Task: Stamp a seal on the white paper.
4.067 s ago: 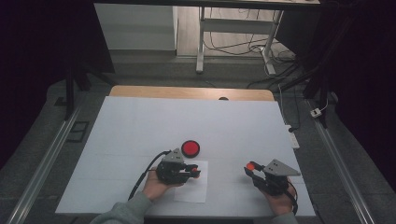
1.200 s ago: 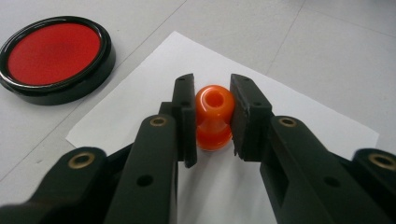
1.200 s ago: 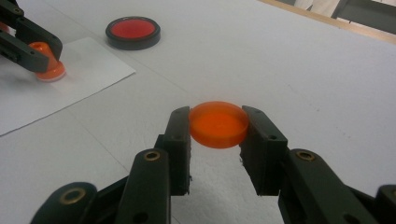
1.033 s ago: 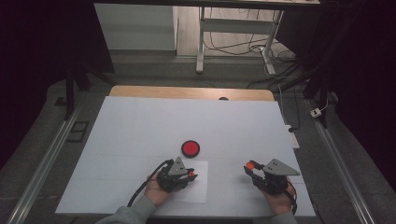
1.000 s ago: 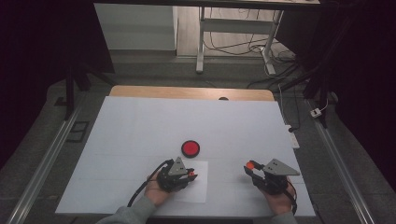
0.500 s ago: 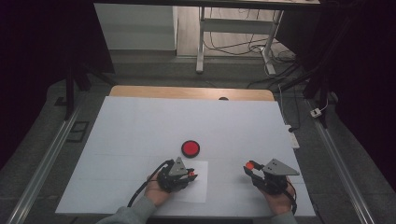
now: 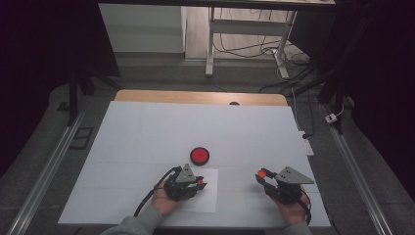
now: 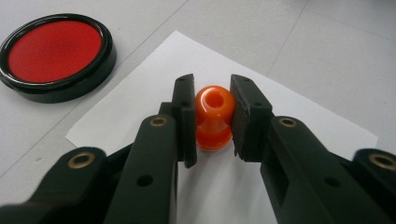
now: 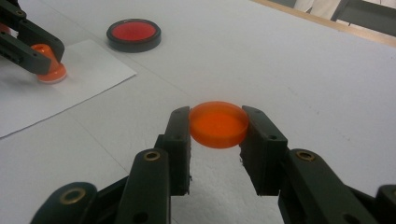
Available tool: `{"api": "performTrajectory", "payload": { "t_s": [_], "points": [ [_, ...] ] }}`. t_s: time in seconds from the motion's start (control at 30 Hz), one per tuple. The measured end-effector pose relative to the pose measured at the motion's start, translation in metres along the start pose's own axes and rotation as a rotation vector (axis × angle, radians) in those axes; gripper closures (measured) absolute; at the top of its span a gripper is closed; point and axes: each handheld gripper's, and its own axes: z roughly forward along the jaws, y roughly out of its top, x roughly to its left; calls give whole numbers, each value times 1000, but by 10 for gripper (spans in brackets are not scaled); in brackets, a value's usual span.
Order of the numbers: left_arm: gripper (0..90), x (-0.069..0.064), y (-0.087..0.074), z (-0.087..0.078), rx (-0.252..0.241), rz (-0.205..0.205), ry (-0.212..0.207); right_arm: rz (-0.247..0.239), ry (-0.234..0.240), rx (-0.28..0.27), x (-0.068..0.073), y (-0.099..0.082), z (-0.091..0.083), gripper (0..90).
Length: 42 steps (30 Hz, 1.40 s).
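Lab, covered table (image 7: 147,127), floor cables (image 7: 254,49)

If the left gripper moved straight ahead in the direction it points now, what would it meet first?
Nothing nearby, it seems. The left gripper, shut on the orange stamp, points across the white paper sheet and then bare table cover. The red ink pad lies off to the side of that line; depth beyond is unclear.

The high view is dim, with dark edges around the pale table (image 7: 147,127). Both gripper views are brighter and evenly lit, with soft shadows. The near jaws look slightly blurred, and the far background is soft.
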Motion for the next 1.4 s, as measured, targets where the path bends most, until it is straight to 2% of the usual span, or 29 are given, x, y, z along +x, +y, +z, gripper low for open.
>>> {"api": "performTrajectory", "payload": {
  "t_s": [0.07,0.23,0.3,0.63,0.83,1.07,1.4],
  "points": [
    [726,2,1,0,-33,-26,-44,-2,-2,-2,-1,0,0,637],
    [726,1,11,-14,-119,-43,-71,-2,-4,-1,-1,0,-1,636],
    [726,2,14,-19,-132,-44,-80,-1,-1,-2,-1,0,-1,637],
    [724,11,20,-43,-188,-61,-100,-1,2,0,0,0,1,637],
    [723,16,23,-56,-198,-67,-120,-6,5,5,0,0,1,636],
    [722,20,23,-65,-208,-74,-117,-2,7,4,1,0,1,637],
    [722,28,26,-85,-255,-98,-126,-4,8,10,1,0,2,637]
  ]
}}
